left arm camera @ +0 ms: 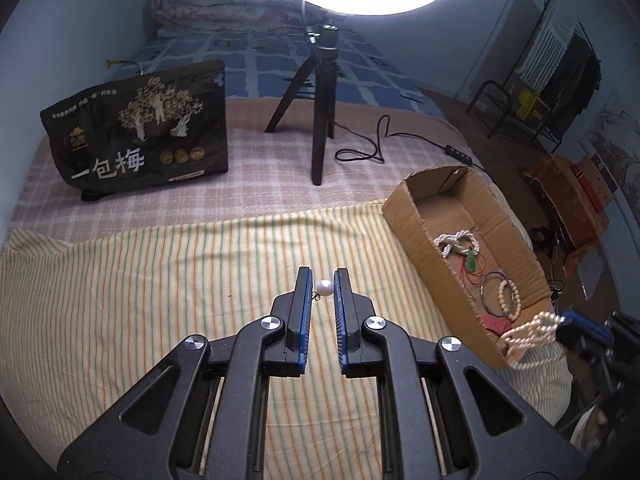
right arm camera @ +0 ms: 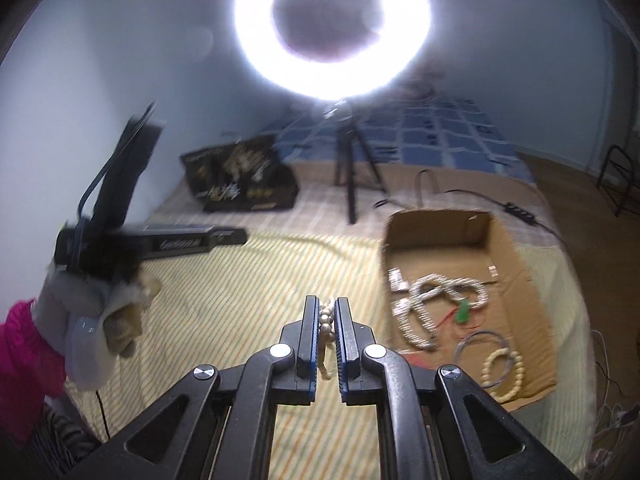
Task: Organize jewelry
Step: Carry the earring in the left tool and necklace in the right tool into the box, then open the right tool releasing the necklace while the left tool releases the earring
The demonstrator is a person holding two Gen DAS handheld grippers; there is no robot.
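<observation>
Holding a small white pearl earring (left arm camera: 324, 288) between the fingertips of the left gripper (left arm camera: 322, 286), jaws nearly pressed together and pinching the bead, a tiny metal hook (left arm camera: 315, 298) showing just beneath it. Hanging above the striped yellow sheet (left arm camera: 160, 280) on the bed, clear of the cloth. Pinching a string of pale beads (right arm camera: 326, 316) in the right gripper (right arm camera: 327, 312), jaws pressed close on the strand, loose end dangling between the fingers toward the camera; same strand showing blurred in the left view at the near corner of the box. Sitting off to the right of both grippers: open cardboard box (left arm camera: 404, 216), long axis running away from the viewer, near end closest to the right gripper. Already lying inside: a coiled pearl necklace (right arm camera: 436, 292), a green pendant on red cord (right arm camera: 463, 312), a thin dark bangle (right arm camera: 480, 344), a cream bead bracelet (right arm camera: 506, 372). Standing behind: ring light on a tripod (left arm camera: 320, 128), black printed bag (left arm camera: 140, 136). Judging the right hand nearer the box, beads almost over its near edge; left gripper well apart from it, needing to travel rightward across the sheet. Likely drop spots: the bare cardboard floor at the far end, beyond the necklace. Risk noted: earring being small and smooth, possibly slipping from the pads, and the dangling strand possibly catching the box wall.
</observation>
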